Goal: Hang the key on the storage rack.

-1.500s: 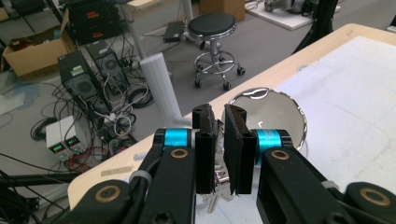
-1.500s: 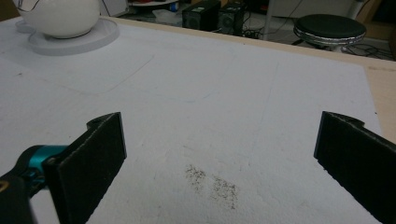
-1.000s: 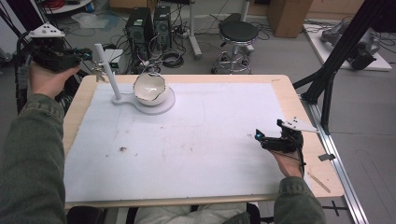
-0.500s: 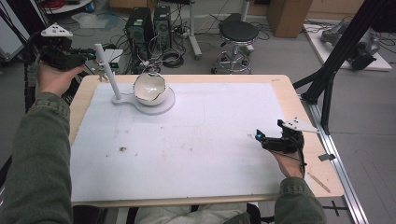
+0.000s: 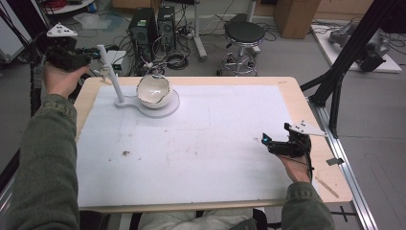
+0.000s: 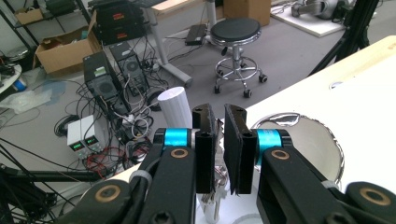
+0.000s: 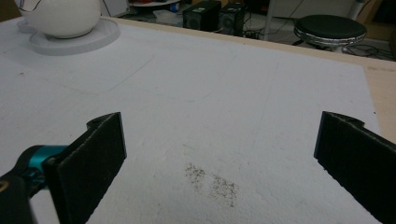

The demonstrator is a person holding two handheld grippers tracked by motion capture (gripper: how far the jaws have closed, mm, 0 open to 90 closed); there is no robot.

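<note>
Fingers of the left gripper (image 6: 219, 149) are sitting nearly together, a thin slit between the two black pads, and something small and metallic, perhaps keys, is dangling in and below that slit; whether the pads are pinching it is impossible to tell. In the high view that gripper (image 5: 72, 57) is hovering off the table's far left corner, held in the left hand (image 5: 62, 79), its tips hidden behind the body and the grey plate. Just to its right a white post (image 5: 109, 72) is rising from a flat white base (image 5: 158, 108), with small hanging bits at mid-height too tiny to make out. A white bowl (image 5: 154, 90) with a shiny, jagged rim is sitting on the round part of that base; in the left gripper view the bowl (image 6: 303, 140) is partly hidden behind the right jaw and the post (image 6: 175, 109) behind the left.

The white sheet (image 5: 201, 139) is covering most of the table (image 5: 292, 91), leaving a bare wooden strip along each edge. Its wide middle is lying open, marked by a faint dark smudge (image 5: 126, 153) near the left.

At the right, the right gripper (image 5: 268, 142) is resting low near the table's right edge, in the right hand (image 5: 294, 165). In its own view the jaws are standing wide apart over the sheet with nothing between them, both cut off by the frame, a speckled stain (image 7: 212, 182) lying on the sheet between them. A stool (image 5: 244, 36) and computer towers (image 5: 153, 26) are standing on the floor beyond the far edge.
</note>
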